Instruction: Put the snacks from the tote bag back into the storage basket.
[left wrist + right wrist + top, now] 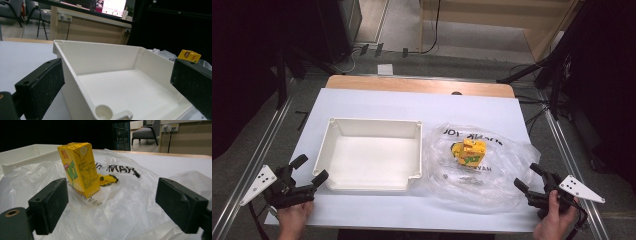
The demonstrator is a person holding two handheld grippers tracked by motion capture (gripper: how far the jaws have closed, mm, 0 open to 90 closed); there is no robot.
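A yellow drink carton [468, 152] stands on a crumpled clear plastic bag [477, 167] right of centre on the table; the right gripper view shows the carton [80, 168] upright ahead of the jaws. A white plastic tray [334, 150] lies empty to the bag's left. My left gripper [309, 170] stands open at the tray's near left corner [105, 112], with nothing between its jaws. My right gripper [528, 176] stands open at the bag's near right edge, apart from the carton, over the bag [120, 205].
A white sheet [377, 102] covers the wooden table [417, 84]. Black stands and cables [557, 70] flank the table on the floor. A small yellow scrap [107, 179] lies on the bag behind the carton.
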